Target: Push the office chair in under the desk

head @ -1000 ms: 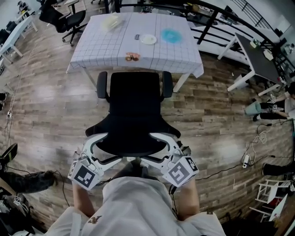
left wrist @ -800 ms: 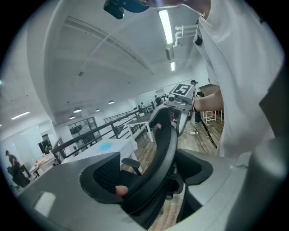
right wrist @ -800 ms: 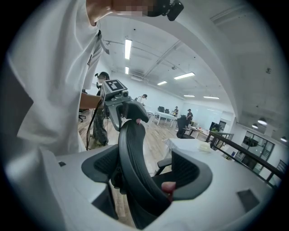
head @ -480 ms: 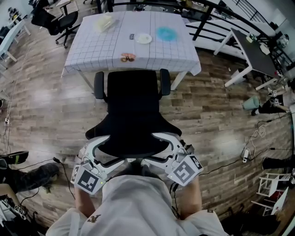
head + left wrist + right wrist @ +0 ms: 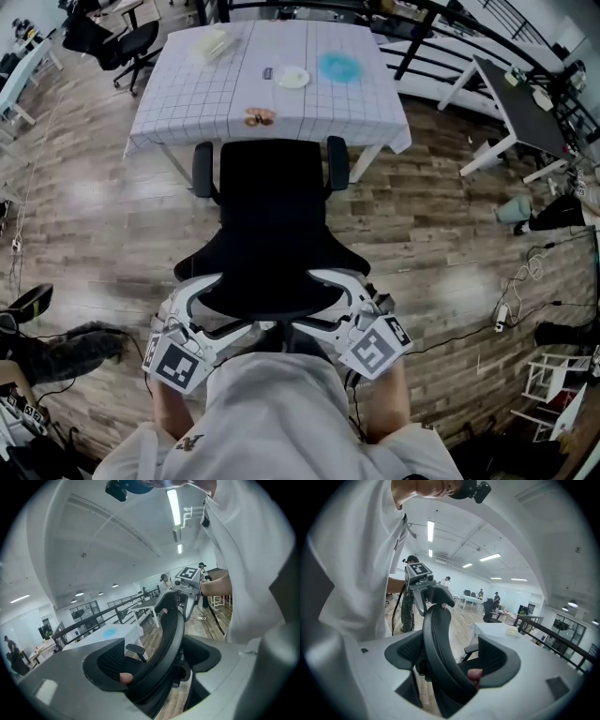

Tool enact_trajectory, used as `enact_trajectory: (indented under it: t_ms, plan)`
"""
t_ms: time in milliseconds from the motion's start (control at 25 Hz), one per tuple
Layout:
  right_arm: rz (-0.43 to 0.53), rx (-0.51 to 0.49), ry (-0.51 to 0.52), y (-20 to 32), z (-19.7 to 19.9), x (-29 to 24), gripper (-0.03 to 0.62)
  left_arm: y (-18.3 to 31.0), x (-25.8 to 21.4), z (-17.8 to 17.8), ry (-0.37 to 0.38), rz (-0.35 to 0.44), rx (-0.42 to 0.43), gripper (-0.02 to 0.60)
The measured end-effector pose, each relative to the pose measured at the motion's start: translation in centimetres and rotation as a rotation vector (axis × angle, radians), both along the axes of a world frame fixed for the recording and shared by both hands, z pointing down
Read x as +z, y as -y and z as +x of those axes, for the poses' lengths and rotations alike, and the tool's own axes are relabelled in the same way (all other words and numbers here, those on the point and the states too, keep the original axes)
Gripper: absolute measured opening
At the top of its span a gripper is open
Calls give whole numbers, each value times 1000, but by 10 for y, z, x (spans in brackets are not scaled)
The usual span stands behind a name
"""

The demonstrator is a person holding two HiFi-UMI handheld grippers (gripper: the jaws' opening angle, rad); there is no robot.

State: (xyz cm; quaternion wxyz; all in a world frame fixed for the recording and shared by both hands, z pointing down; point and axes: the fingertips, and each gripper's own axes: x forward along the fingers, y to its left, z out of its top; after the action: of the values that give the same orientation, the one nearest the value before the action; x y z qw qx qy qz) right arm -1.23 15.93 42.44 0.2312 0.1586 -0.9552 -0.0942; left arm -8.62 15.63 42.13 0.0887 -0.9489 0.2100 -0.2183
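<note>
Head view: a black office chair (image 5: 272, 220) stands on wood floor, its seat front and armrests at the edge of a desk (image 5: 319, 108) covered in a checked cloth. The left gripper (image 5: 208, 305) and right gripper (image 5: 336, 302) flank the backrest top.

Left gripper view: the jaws are closed round the backrest's rim.

Right gripper view: the jaws likewise clasp the rim.

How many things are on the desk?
5: a yellowish lump far left, a small dark item, a white plate mid, a blue disc right, a brown item at the near edge. None seem hidden.
</note>
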Motion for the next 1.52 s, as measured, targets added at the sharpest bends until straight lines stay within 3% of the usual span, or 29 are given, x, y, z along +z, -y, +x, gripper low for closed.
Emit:
enact_trajectory:
  t_ms: [960,1520]
  plan:
    - [6,-46,8,44,26,-2,375,44,-2,25,1,-13,-47,399]
    - [-3,-30,3,74,23,1,376,74,0,22,-19,-22,-14,400]
